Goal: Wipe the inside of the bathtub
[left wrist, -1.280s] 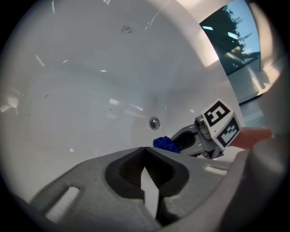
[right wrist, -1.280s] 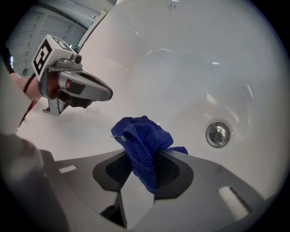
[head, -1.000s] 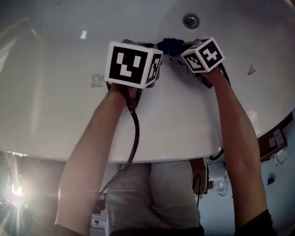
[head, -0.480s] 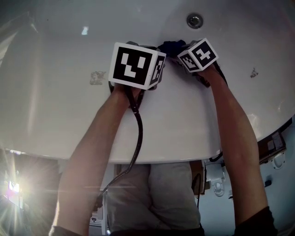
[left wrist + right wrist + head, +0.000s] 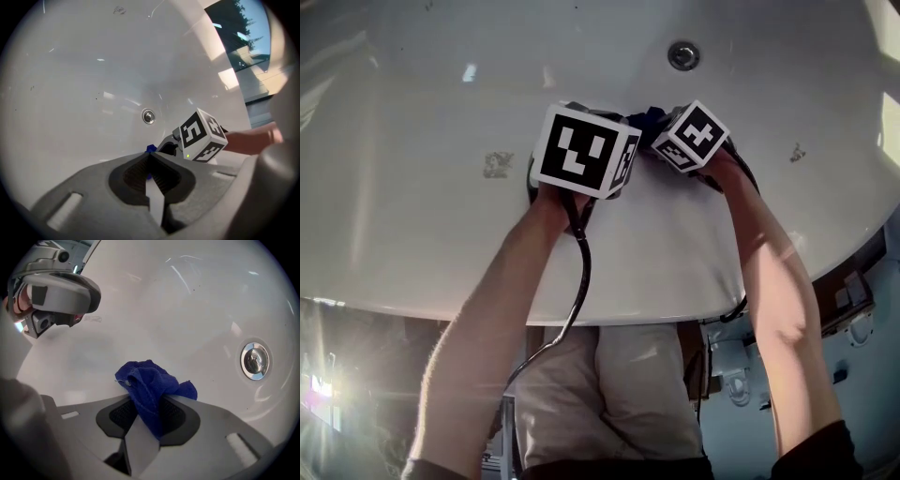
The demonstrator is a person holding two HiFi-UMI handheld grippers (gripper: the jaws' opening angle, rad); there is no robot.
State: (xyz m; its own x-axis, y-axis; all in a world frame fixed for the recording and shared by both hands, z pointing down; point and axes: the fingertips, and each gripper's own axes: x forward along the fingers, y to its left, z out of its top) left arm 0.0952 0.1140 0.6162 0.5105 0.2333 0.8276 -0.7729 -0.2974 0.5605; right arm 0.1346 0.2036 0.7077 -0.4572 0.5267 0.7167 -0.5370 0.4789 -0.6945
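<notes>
The white bathtub (image 5: 412, 225) fills the scene. Its inside looks glossy, but a dull smudge (image 5: 497, 165) on the left and dark specks (image 5: 796, 150) on the right suggest the wiping is only partway done. The right tongs (image 5: 151, 404) grasp a bunched blue cloth (image 5: 149, 380) near the drain (image 5: 255, 360). The left tongs (image 5: 150, 157), just to the left, are clenched on nothing.

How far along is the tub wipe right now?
No wiped patch can be told apart on the glossy white bathtub. In hand: right gripper clamps the crumpled dark blue cloth near the round metal drain. To wipe: grey smudge, dark speck; left gripper jaws together.
</notes>
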